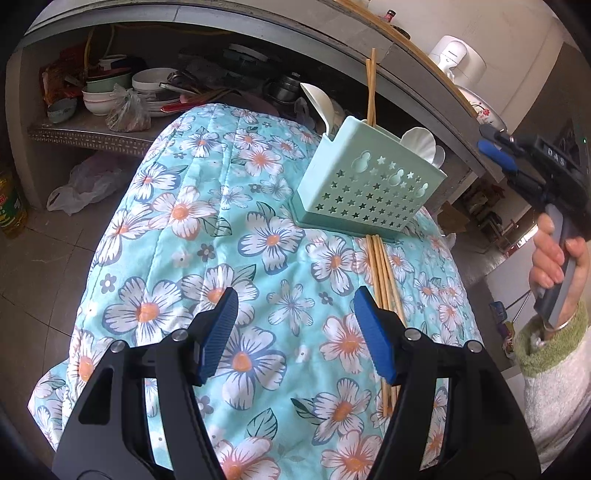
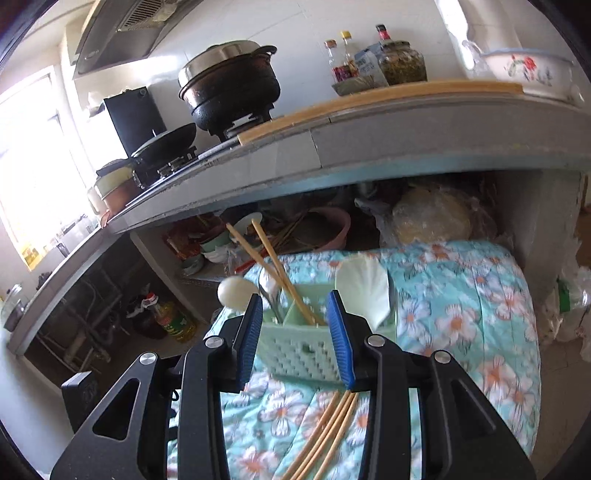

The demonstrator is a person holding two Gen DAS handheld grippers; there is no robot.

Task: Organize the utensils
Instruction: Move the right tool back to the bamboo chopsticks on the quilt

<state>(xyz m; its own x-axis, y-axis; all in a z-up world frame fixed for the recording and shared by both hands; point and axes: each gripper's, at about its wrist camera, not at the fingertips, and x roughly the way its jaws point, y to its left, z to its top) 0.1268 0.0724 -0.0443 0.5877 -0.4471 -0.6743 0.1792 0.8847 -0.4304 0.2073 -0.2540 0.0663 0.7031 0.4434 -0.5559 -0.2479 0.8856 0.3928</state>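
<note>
holder (image 1: pixel 364 184): on the quilt-covered surface (image 1: pixel 207 236), far end, below the counter (image 1: pixel 280 33)
in holder: two chopsticks (image 1: pixel 370 90), spoons (image 1: pixel 419 144)
loose chopsticks (image 1: pixel 384 273): on quilt, just before holder
shelf (image 1: pixel 92 129): behind surface, holds bowls (image 1: pixel 99 99)

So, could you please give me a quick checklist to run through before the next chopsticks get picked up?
1. Right gripper free, nothing between the pads: ok.
2. Left gripper open, holding nothing: ok.
3. Loose chopsticks in plain view on the floral cloth: ok.
4. Utensil holder standing upright: ok.
5. Two chopsticks already in the holder: ok.
6. Room left in that compartment: cannot tell.
</note>
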